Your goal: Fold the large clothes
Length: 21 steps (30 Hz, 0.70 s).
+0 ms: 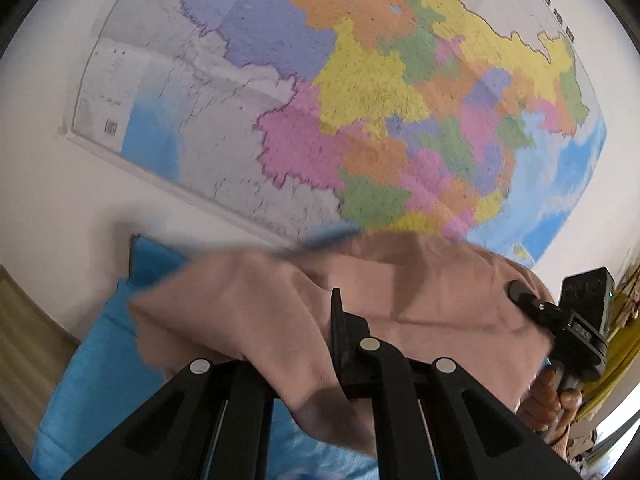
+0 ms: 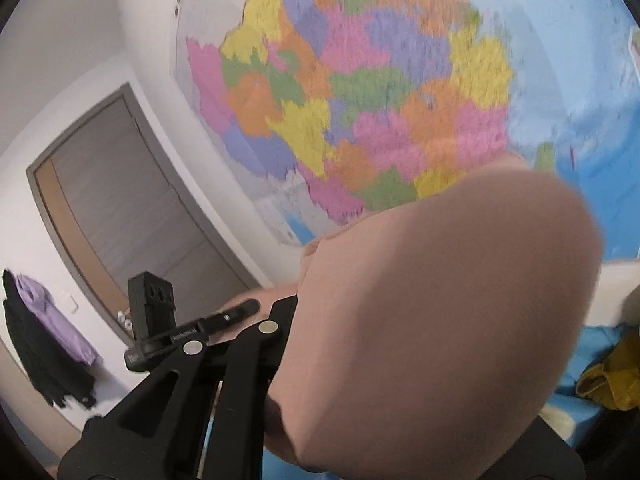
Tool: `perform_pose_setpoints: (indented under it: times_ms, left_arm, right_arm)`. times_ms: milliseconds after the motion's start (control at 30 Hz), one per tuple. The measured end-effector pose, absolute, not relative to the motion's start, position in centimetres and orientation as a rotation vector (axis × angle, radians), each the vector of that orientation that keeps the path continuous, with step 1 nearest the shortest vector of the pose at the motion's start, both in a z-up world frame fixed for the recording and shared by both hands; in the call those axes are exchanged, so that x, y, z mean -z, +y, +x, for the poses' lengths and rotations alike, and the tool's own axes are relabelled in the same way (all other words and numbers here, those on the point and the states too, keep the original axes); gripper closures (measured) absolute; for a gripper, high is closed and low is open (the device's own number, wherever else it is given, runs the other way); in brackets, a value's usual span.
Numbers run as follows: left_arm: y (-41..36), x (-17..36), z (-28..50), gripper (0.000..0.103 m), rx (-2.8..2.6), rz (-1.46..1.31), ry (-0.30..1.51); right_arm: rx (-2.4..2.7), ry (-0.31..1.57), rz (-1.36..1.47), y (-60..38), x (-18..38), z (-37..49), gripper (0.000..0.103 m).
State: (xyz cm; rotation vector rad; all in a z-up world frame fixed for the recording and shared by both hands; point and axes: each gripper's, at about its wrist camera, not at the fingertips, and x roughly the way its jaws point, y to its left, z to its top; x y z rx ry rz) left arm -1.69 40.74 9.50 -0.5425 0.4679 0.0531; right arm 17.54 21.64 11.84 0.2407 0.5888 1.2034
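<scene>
A large pink garment (image 1: pixel 400 292) hangs in the air, held up between both grippers above a blue bed sheet (image 1: pixel 104 364). My left gripper (image 1: pixel 320 344) is shut on the pink cloth, which drapes over its left finger and hides it. In the left wrist view the right gripper (image 1: pixel 520 294) pinches the garment's far edge. In the right wrist view the garment (image 2: pixel 440 320) billows over my right gripper (image 2: pixel 304 320) and hides its right finger; the left gripper (image 2: pixel 244 308) shows at the left, gripping the cloth.
A big coloured wall map (image 1: pixel 360 100) fills the wall ahead. A grey door (image 2: pixel 132 208) is at the left, with dark and purple clothes (image 2: pixel 48 336) hanging beside it. A yellow garment (image 2: pixel 612 384) lies on the blue sheet at the right.
</scene>
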Motion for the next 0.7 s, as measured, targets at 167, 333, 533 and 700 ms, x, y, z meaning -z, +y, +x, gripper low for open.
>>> perform_pose_setpoints:
  times_ms: [167,333,533,700]
  left_arm:
    - [38.3,-1.4,-4.0,0.098,-0.018,-0.605,0.592]
    - [37.3,8.6,-5.5,0.088,0.024,-0.781,0.781]
    - [38.4,10.2,-7.2,0.042,0.033,-0.879,0.754]
    - [37.8,9.5,-5.8,0.019,0.035,-0.849,0.724]
  right_arm:
    - [-1.197,0.762,0.198,19.1,-3.6,16.7,0.091]
    - [-1.06,1.073,0.267,15.9,7.6,17.7,0.089]
    - [-0.968,1.095,0.307,13.2,9.9,17.4,0.014]
    - [-0.984,1.087,0.245,13.9,10.5,17.1,0.008]
